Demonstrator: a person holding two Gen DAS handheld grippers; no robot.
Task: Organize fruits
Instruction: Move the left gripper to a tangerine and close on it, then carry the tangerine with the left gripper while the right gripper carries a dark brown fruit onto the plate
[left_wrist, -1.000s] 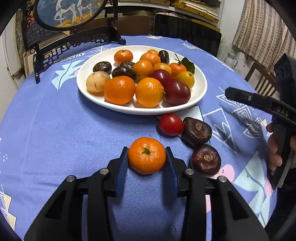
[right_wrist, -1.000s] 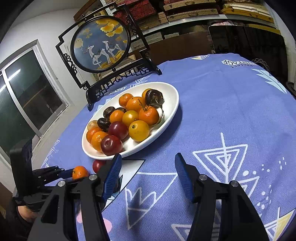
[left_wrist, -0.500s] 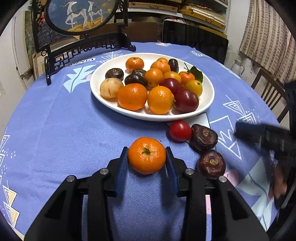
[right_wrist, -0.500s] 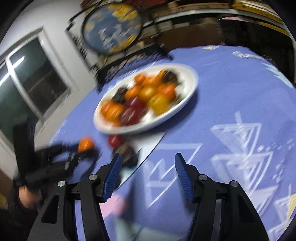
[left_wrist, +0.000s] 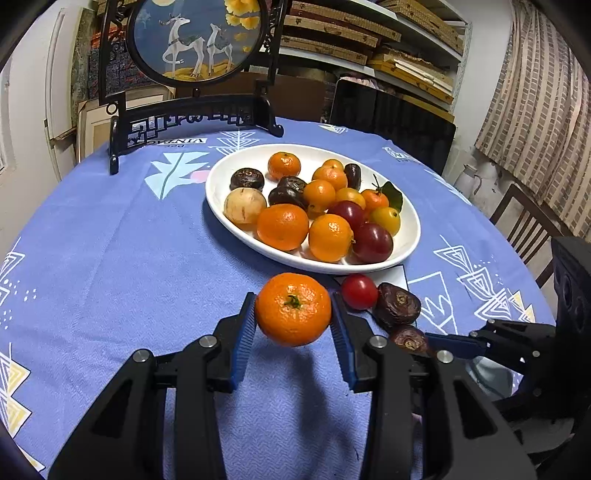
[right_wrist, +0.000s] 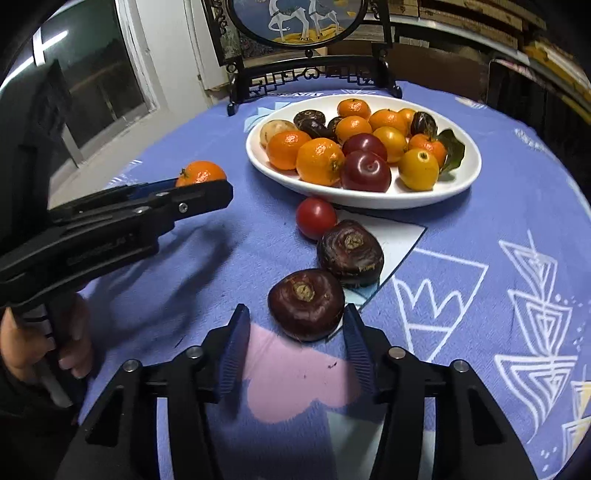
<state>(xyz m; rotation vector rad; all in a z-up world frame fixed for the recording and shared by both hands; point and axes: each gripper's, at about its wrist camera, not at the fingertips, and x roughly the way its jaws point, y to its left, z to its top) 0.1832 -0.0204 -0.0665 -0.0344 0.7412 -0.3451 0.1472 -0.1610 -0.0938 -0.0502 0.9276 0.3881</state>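
Note:
My left gripper (left_wrist: 293, 328) is shut on an orange mandarin (left_wrist: 293, 308) and holds it above the blue tablecloth, in front of the white plate (left_wrist: 408, 243) heaped with fruit. The mandarin also shows in the right wrist view (right_wrist: 200, 172). My right gripper (right_wrist: 295, 338) is open, low over the cloth, its fingers either side of the nearer dark water chestnut (right_wrist: 306, 303). A second water chestnut (right_wrist: 350, 252) and a red tomato (right_wrist: 316, 217) lie between it and the plate (right_wrist: 369, 201).
A black framed deer screen (left_wrist: 192, 44) stands at the table's far side. A wooden chair (left_wrist: 524, 229) is at the right. Shelves with boxes line the back wall. A window (right_wrist: 99, 74) is on the left.
My left gripper has lifted the mandarin off the cloth. My right gripper has swung down and left to the nearer water chestnut, which now sits between its open fingers.

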